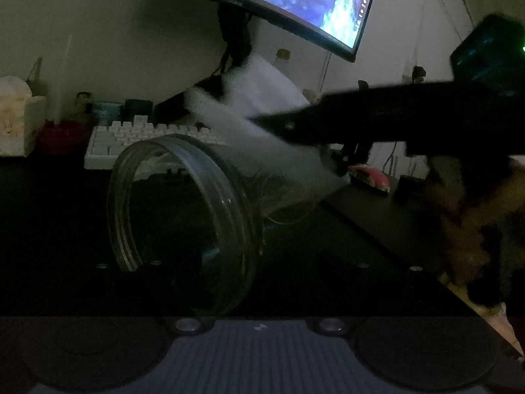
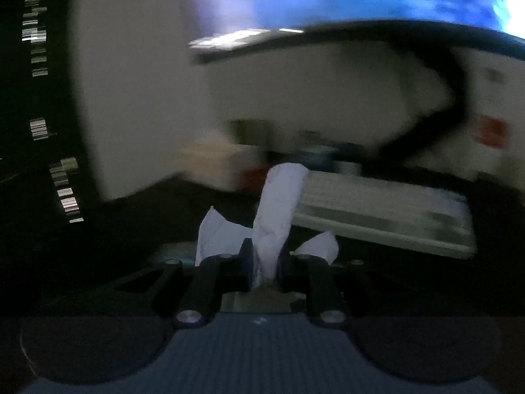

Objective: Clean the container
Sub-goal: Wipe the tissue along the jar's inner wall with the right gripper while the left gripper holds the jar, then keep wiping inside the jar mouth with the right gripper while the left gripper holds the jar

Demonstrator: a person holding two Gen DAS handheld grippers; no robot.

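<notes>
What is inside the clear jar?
The jar looks empty near its mouth; the tissue in the right gripper is outside, above it. Its dark depths are unclear.

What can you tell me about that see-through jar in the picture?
The jar is clear, glass or plastic by its look, with a wide round mouth and a ridged rim, no lid on. It is tipped on its side, mouth toward the left camera, held at the left tool, whose fingers are too dark to make out. A white tissue, gripped by the right tool, brushes its upper side. Behind it lies a white keyboard.
</notes>
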